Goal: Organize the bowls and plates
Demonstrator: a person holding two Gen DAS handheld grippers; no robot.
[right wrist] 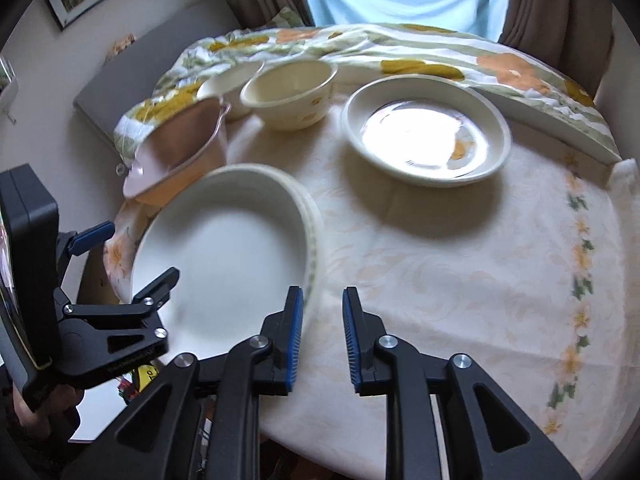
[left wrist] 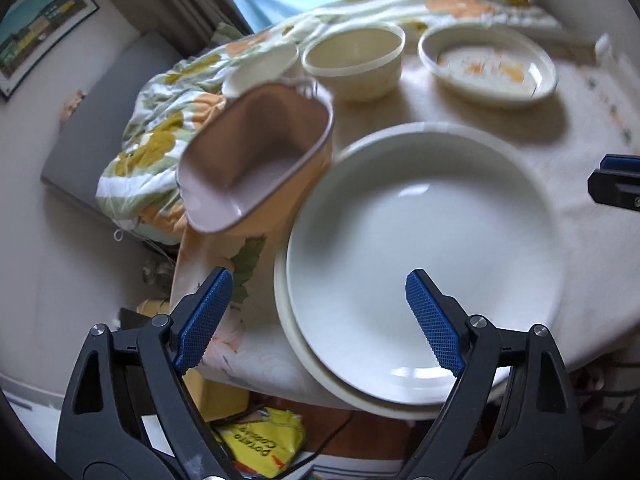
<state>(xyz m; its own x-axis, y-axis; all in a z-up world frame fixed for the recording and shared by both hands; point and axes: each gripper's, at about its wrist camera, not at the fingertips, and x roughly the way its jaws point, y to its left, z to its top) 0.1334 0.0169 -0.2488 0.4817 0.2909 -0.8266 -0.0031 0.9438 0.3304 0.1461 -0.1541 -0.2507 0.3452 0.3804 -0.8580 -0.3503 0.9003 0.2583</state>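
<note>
Round worktop (right wrist: 460, 280) under a cream damask cloth with a flower border, near edge curving toward both cameras.

Nearest, at the near left edge: stack of large white glossy plates (left wrist: 420, 248), round, shallow, smooth, the lower one's rim overhanging the edge.

Left gripper (left wrist: 320, 316): black plastic arms, blue ribbed pads, pointing steeply down over the stack's near rim, jaws wide apart, released, nothing between them. In the right wrist view a hand (right wrist: 44, 396) holds it from below left.

Right gripper (right wrist: 322, 336): same build, tilted down over bare cloth just right of the stack, jaws a narrow gap apart, pads on nothing, released.

Under the worktop, a yellow crinkled packet (left wrist: 264, 440), print partly readable, "Cocina".

Left edge, just behind the stack: pink rectangular dish (left wrist: 256, 156) with rounded corners, matte, tilted up against a crumpled floral quilt (left wrist: 156, 140).

Far side: cream round bowl (left wrist: 354, 60), deep, upright; a smaller white bowl (left wrist: 260, 68) beside it on its left; a cream deep plate (left wrist: 488, 66), glossy, orange pattern inside, on its right.

Beyond: grey cushion (left wrist: 108, 112), framed picture (left wrist: 40, 40) on the wall, brown curtains (right wrist: 560, 12).
</note>
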